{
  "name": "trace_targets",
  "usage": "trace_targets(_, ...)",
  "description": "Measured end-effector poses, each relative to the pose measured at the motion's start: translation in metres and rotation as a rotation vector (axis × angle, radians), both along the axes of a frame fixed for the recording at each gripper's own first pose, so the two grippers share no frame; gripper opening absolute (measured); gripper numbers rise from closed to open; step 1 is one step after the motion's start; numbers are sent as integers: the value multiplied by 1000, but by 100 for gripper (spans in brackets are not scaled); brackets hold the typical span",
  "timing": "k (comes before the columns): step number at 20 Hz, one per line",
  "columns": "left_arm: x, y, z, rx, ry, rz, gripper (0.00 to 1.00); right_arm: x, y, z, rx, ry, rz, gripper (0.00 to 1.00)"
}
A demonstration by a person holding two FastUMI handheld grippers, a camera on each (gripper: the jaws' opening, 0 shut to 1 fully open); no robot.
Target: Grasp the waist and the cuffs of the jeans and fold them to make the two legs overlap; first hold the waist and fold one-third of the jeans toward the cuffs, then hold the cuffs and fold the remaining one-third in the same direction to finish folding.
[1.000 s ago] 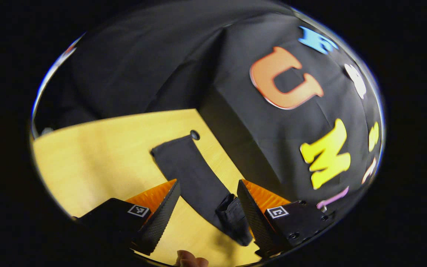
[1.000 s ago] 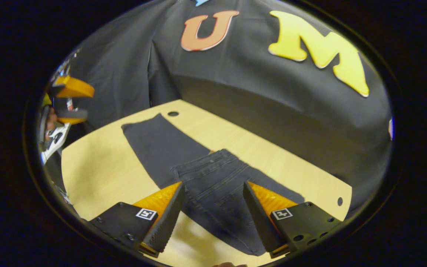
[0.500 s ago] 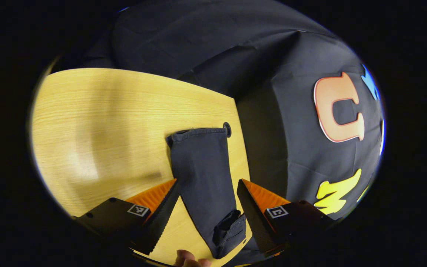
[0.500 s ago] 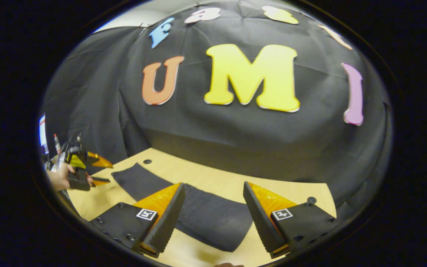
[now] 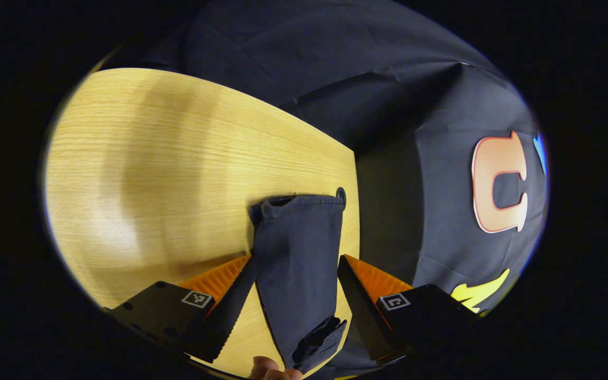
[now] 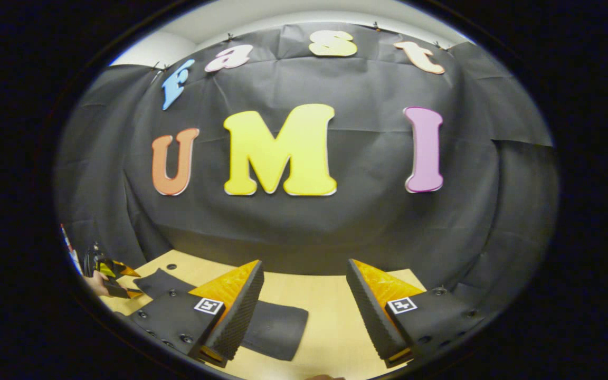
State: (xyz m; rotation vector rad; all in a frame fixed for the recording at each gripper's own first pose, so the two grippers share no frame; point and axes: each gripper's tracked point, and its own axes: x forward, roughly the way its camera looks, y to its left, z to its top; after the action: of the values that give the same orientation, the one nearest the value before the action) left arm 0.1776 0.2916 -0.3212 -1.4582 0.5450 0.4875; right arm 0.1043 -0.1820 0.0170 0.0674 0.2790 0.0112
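Note:
The dark jeans (image 5: 296,248) lie flat on the wooden table (image 5: 151,174) with the legs overlapped. In the left gripper view the cuff end (image 5: 296,203) points away from me and a bunched fold (image 5: 317,340) lies near the bottom. My left gripper (image 5: 296,258) hovers open, its fingers (image 5: 227,311) straddling the leg without touching it. In the right gripper view the jeans (image 6: 277,330) stretch left from a folded edge. My right gripper (image 6: 304,264) is open above that edge with nothing between its fingers. The left gripper (image 6: 111,274) shows at far left, held by a hand.
The booth's black cloth wall (image 6: 335,221) rises right behind the table's far edge. Small round holes (image 5: 340,192) (image 6: 437,291) sit near the table's corners. A person's fingertip (image 5: 269,369) shows at the bottom of the left gripper view. Bare wood (image 5: 124,158) lies left of the leg.
My right gripper has lifted and tilted up off the folded waist part, now facing the wall. My left gripper has swung down over the leg, closer to the cuff.

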Motion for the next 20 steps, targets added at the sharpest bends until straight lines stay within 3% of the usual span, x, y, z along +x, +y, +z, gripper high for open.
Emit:
trace_targets(5,28,5,-2,-64,-74,77,99,-6,-37,7,-48,-6,-67,95)
trace_targets(9,51,10,-1,-87,-153,118,98,-4,-40,6,-67,14,-82,96)
trace_targets(11,55,7,-18,-104,-126,105,100,-5,-43,5,-84,18,-81,96)
trace_targets(12,49,6,-35,-110,-59,121,69,-5,-44,4,-91,21,-82,98)
trace_targets(14,50,9,-34,-105,-71,150,6,-7,-46,6,-102,23,-87,96)
trace_targets(17,46,4,-31,-11,-42,102,5,-9,-51,7,-99,29,-106,98)
trace_targets(20,41,-2,6,90,-70,46,4,-18,-68,-6,-79,54,-116,96)
